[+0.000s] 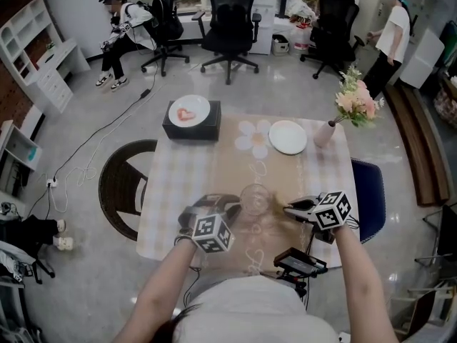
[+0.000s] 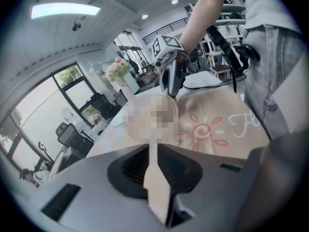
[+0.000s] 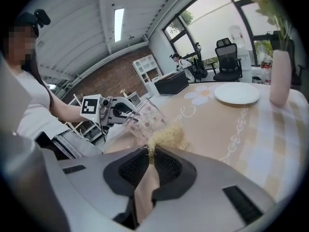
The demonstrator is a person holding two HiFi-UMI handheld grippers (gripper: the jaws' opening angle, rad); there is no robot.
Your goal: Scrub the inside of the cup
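Observation:
A clear glass cup with a pink pattern sits near the table's front edge. My left gripper is shut on its rim from the left, and the cup wall runs between the nearly closed jaws. In the right gripper view the cup is tilted, its mouth towards my right gripper. That gripper is shut on a yellowish fibrous scrub pad, which lies just at the cup's mouth. In the head view the pad shows between the cup and my right gripper.
On the checked tablecloth stand a white plate, a pink vase of flowers and a black box bearing a plate. A wicker chair is at the table's left, a blue seat at its right. People and office chairs are behind.

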